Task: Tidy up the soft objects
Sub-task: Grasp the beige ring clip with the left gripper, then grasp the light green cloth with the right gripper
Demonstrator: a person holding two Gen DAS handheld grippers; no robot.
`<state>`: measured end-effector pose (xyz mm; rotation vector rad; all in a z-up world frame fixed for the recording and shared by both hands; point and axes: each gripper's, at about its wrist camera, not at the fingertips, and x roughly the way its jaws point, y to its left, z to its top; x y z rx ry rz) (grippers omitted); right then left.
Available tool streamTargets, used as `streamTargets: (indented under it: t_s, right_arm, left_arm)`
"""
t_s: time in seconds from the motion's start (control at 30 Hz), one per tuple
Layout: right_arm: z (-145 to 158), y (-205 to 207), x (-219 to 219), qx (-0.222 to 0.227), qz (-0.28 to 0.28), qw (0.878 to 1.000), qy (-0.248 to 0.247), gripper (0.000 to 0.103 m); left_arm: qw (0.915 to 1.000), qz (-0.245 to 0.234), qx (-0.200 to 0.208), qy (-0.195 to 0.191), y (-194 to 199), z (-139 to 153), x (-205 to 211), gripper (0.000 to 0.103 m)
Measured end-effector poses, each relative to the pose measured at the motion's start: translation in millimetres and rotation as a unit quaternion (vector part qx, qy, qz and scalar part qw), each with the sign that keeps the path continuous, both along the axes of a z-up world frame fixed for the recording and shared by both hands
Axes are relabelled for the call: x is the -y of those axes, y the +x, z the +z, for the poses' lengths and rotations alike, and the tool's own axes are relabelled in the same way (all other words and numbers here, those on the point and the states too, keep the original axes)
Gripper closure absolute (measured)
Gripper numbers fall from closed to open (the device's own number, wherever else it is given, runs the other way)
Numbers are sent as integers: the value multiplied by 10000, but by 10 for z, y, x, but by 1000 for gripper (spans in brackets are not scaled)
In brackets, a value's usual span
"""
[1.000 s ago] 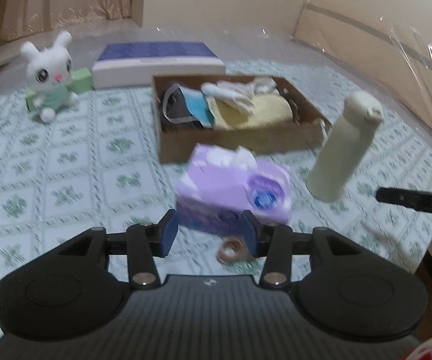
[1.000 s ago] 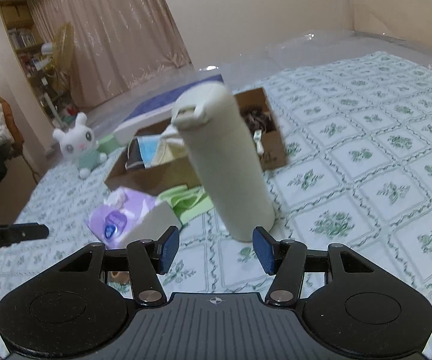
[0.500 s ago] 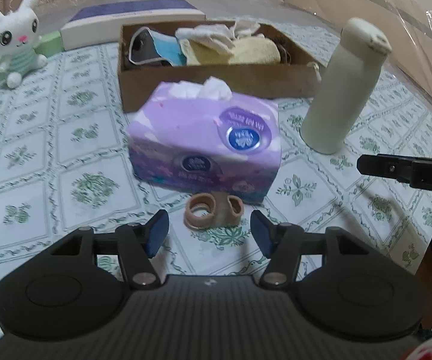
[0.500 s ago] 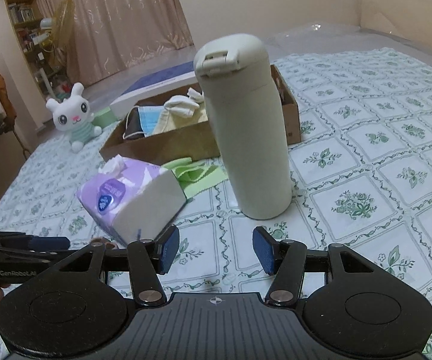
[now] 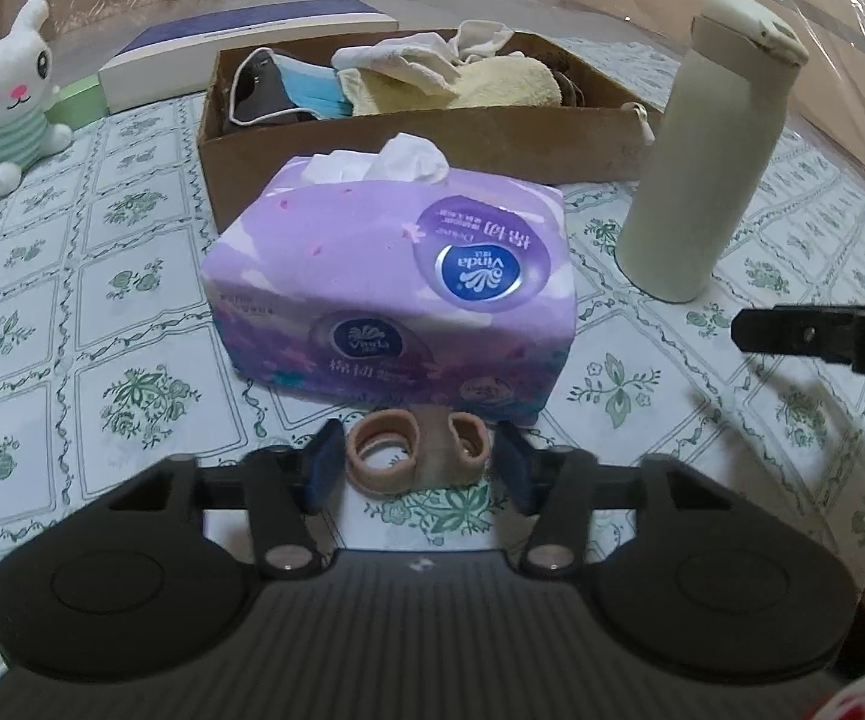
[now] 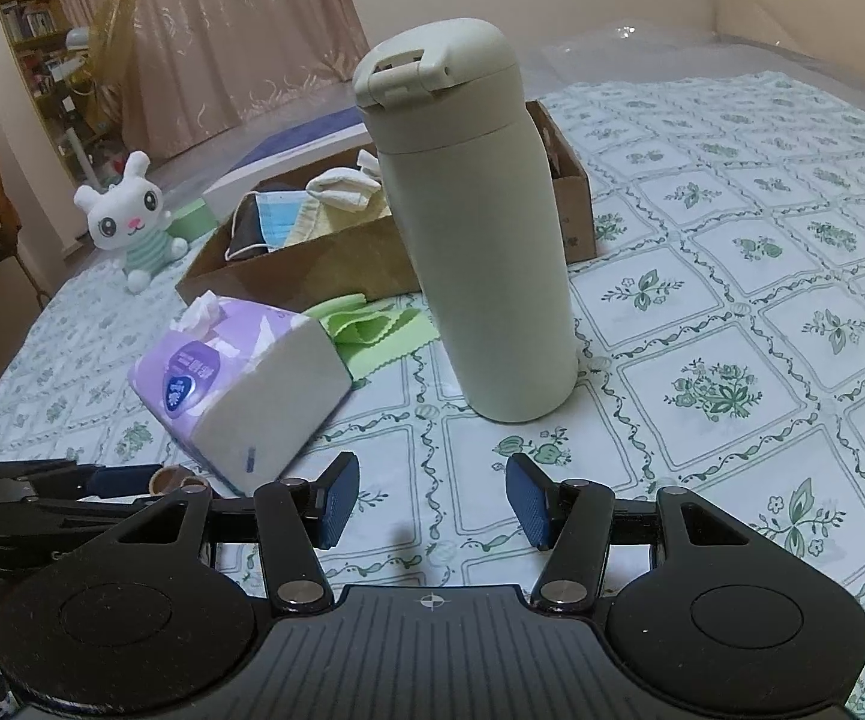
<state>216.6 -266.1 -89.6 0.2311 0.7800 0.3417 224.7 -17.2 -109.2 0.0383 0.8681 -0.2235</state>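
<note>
Lying flat crosswise between closing left gripper (image 5: 414,468) fingers: hair ties (image 5: 417,450).

The left tool (image 5: 413,471) is seen closing around tan hair ties (image 5: 417,450) lying between its pads. Behind, a purple Vinda tissue pack (image 5: 390,294), cardboard box (image 5: 420,138) and cream flask (image 5: 708,150) are shown.

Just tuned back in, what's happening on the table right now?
A person is tidying soft items with a tool in each hand. The left tool is closing around the tan hair ties lying in front of the purple tissue pack; its pads don't press them yet. The right tool hangs open and empty in front of the cream flask. The cardboard box behind already holds face masks and a yellow towel.
</note>
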Motion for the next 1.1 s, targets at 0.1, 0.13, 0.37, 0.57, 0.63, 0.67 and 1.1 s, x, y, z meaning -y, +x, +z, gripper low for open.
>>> streamTargets:
  t_s: [0.1,0.13,0.37,0.57,0.63,0.67,1.1]
  right_arm:
    - [30,0,-10,67,104,9999,-81,48]
    - [47,0,-18,95,152,9997,-136,48]
    - [327,15,-185,420,640,9962,-423,48]
    - [717,65,-487,890,1345,9822,-968,48]
    - [893,157,-642,1013,1533,9767,-1105,48]
    - [979,210,-726,1077,1585,9743,-1182,48]
    - [928,1852,-1429,-1393,1086,9770,-1194,48]
  left_arm:
    - [9999,-119,107,5,-19,-10,-17,73]
    - [9998,-136,125,7,-27,-7,-17,78]
    - [9996,-165,220,89,-128,76,-202,86]
    - [9989,199,355,245,-194,272,-613,86]
    - [9983,315,404,295,-174,355,-769,86]
    - [9980,353,424,317,-155,396,-841,86]
    - [9942,785,646,340,442,911,-1473,86]
